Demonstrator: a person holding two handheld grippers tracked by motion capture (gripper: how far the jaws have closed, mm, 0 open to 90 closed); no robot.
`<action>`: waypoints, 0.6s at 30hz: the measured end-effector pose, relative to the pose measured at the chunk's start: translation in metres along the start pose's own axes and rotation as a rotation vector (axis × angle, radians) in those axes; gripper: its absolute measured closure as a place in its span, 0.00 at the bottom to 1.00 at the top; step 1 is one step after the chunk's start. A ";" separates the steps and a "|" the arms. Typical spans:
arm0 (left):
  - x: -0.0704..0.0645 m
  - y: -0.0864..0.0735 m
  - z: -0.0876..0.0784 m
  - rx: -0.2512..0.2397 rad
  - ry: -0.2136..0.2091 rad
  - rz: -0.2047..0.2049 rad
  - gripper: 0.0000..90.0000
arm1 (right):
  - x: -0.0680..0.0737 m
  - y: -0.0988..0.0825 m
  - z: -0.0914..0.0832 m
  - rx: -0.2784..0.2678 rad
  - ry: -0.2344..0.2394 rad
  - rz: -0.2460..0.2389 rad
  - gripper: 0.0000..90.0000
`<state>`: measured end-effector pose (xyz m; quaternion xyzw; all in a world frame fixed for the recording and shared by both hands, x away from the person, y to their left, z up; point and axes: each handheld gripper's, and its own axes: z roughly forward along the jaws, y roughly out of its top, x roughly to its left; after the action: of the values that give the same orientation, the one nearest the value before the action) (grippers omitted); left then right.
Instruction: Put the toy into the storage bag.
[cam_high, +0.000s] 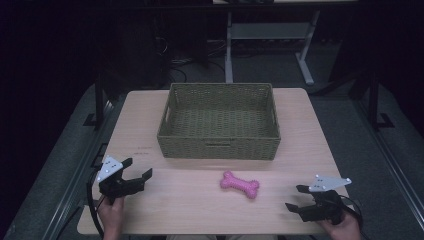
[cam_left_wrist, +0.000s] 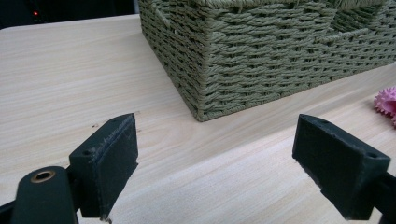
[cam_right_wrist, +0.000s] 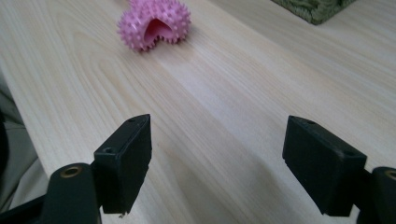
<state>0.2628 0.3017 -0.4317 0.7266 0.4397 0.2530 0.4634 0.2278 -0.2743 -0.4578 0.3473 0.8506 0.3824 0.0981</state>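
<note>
A pink spiky bone-shaped toy lies on the light wooden table, in front of a green woven basket. The toy's knobbly end shows ahead in the right gripper view, and its edge peeks in at the right of the left gripper view. My left gripper rests open at the table's front left, aimed toward the basket's near corner. My right gripper rests open at the front right, a short way from the toy. Nothing sits between either pair of jaws.
The basket looks empty inside and stands at the back middle of the table. Beyond the table's far edge are dark floor, cables and the legs of another desk. Bare tabletop lies either side of the toy.
</note>
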 end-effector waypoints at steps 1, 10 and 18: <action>0.000 0.000 0.000 0.000 0.000 0.000 0.15 | 0.000 0.000 0.000 0.000 0.000 0.000 0.26; 0.001 -0.001 -0.001 -0.005 -0.001 -0.003 0.15 | 0.007 0.017 -0.002 0.014 0.021 -0.033 0.24; 0.000 -0.001 -0.001 0.000 -0.005 0.002 0.15 | 0.010 0.037 -0.007 0.037 0.053 -0.066 0.20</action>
<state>0.2617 0.3021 -0.4325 0.7277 0.4377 0.2515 0.4643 0.2363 -0.2540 -0.4255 0.3105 0.8708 0.3723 0.0817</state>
